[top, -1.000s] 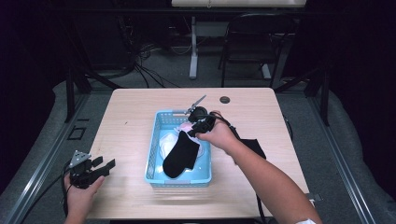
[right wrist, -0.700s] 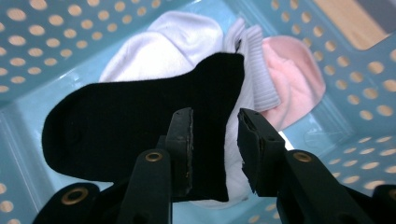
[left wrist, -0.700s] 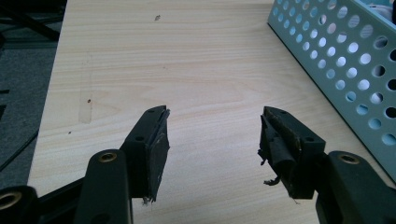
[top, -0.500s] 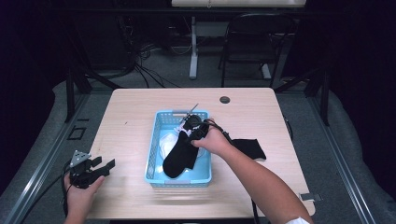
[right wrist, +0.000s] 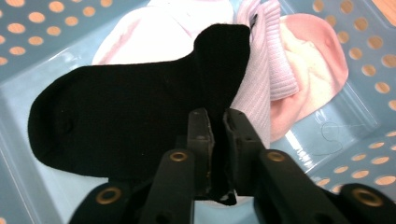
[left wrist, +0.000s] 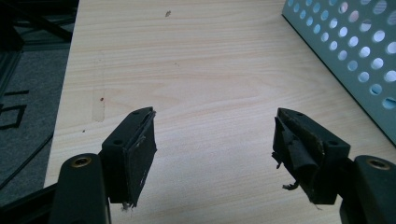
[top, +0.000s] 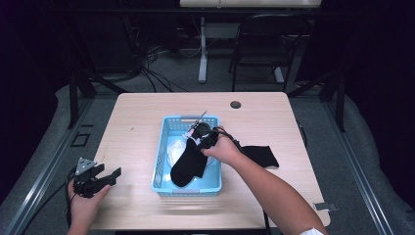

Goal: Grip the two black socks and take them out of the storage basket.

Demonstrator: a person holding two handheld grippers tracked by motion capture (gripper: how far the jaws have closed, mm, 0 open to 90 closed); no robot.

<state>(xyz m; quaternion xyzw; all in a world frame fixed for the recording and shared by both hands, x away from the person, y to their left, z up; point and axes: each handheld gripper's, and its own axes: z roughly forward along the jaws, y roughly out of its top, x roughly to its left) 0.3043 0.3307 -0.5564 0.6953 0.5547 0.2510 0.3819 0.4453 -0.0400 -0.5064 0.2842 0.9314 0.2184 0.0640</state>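
A black sock (top: 188,164) lies lengthwise in the blue perforated basket (top: 161,152) at the table's middle. My right gripper (top: 198,134) reaches into the basket from the right. Its jaws have just been closing and now pinch the cuff of the black sock (right wrist: 130,112), as the right gripper view (right wrist: 217,116) shows. Under that sock lie a pink ribbed sock (right wrist: 271,70) and a white one (right wrist: 154,28). My left gripper (top: 111,177) hovers over the table's front left corner. Its jaws have just been opening and stand wide apart (left wrist: 215,114) with nothing between them.
A second black sock (top: 259,155) lies flat on the table just right of the basket, partly behind my right forearm. A dark round grommet (top: 236,105) sits near the far edge. The basket's wall (left wrist: 359,60) stands right of my left gripper. A chair (top: 266,44) stands beyond the table.
My right hand has shifted a little left and down over the basket, uncovering more of the black sock on the table. The left hand has stayed in place.
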